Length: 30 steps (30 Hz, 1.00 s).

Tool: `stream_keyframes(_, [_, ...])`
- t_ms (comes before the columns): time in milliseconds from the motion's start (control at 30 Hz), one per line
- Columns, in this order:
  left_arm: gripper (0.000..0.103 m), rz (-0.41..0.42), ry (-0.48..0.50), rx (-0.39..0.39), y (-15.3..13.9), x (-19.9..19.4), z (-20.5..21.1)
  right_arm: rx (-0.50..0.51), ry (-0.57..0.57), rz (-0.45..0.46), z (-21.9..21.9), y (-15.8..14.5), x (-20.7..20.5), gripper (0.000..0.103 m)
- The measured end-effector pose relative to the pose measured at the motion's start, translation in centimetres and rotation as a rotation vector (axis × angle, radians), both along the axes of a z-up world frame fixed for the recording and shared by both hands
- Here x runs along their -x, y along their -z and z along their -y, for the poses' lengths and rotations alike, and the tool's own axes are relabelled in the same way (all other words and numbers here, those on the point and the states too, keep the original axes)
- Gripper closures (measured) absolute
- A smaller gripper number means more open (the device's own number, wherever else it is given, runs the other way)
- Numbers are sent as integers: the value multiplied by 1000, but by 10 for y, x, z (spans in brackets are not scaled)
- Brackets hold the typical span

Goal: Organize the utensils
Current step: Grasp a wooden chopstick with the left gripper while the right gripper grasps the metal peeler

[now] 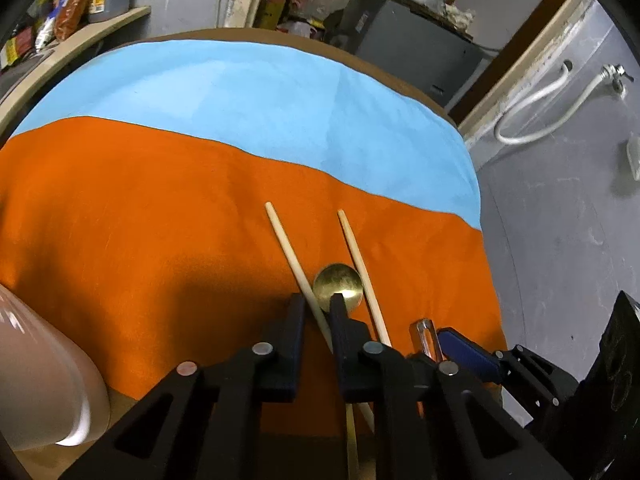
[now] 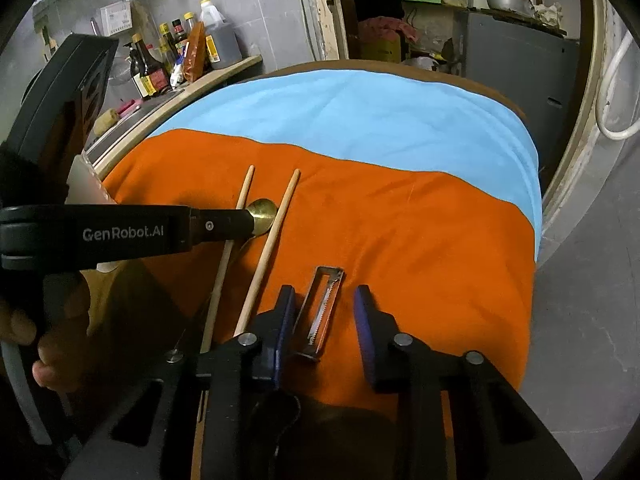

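Two wooden chopsticks (image 1: 290, 254) (image 1: 358, 262) lie on the orange cloth (image 1: 140, 220), with a brass spoon (image 1: 338, 282) between them. My left gripper (image 1: 318, 302) is open, its fingers straddling the left chopstick, the right finger over the spoon's neck. In the right wrist view the chopsticks (image 2: 230, 248) (image 2: 272, 240) and spoon (image 2: 262, 216) sit left of centre, with my left gripper (image 2: 240, 220) reaching in from the left. My right gripper (image 2: 326, 300) is open around a metal peeler (image 2: 322, 312), also visible in the left wrist view (image 1: 426, 338).
A pale ceramic cup (image 1: 44, 372) stands at the near left. A blue cloth (image 1: 240, 92) covers the table's far half. A shelf with sauce bottles (image 2: 160, 64) runs along the left. The table edge drops off at the right (image 2: 532, 240).
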<state>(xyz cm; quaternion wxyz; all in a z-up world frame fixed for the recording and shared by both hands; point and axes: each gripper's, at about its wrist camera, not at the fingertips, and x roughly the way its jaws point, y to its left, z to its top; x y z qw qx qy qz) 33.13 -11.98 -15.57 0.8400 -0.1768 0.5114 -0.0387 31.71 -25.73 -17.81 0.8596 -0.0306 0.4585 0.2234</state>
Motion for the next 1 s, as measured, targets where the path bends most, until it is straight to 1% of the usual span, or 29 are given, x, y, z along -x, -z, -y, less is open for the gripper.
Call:
stream_keyframes(100, [91, -15, 15, 1, 1, -3, 1, 11, 1, -17, 0, 1, -3, 77])
stream_keyframes(200, [91, -34, 12, 30, 2, -8, -3, 46, -9, -24, -6, 2, -6, 77])
stream_keyframes(267, [92, -35, 14, 35, 3, -8, -4, 60, -7, -25, -8, 2, -5, 77])
stream_keyframes(300, [92, -28, 12, 32, 2, -6, -3, 66, 1, -25, -9, 1, -4, 78])
stream_keyframes(333, [95, -23, 11, 32, 3, -5, -2, 62, 7, -29, -9, 1, -4, 83])
stream_keyframes(367, [98, -14, 14, 33, 2, -2, -1, 35, 16, -46, -7, -1, -4, 86])
stream_keyframes(400, [98, -8, 18, 35, 1, 1, 0, 16, 27, -53, -6, -1, -4, 89])
stream_keyframes(467, [98, 16, 33, 32, -5, 8, 2, -26, 52, -59, 1, -3, -1, 92])
stream_keyframes(533, [98, 48, 48, 17, -13, 14, 4, -68, 76, -47, 8, -8, 6, 92])
stream_keyframes(600, [98, 101, 63, -6, -25, 23, 6, -105, 93, -36, 13, -14, 11, 92])
stream_keyframes(700, [98, 164, 82, -22, -42, 33, 5, -167, 121, 9, 18, -27, 23, 92])
stream_keyframes(800, [98, 234, 94, -12, -60, 48, -2, -208, 158, 39, 22, -37, 32, 92])
stream_keyframes(900, [98, 275, 93, 13, -71, 57, -11, -218, 190, 39, 25, -39, 37, 92])
stream_keyframes(1000, [98, 282, 101, 36, -74, 62, -20, -198, 212, 0, 23, -33, 38, 92])
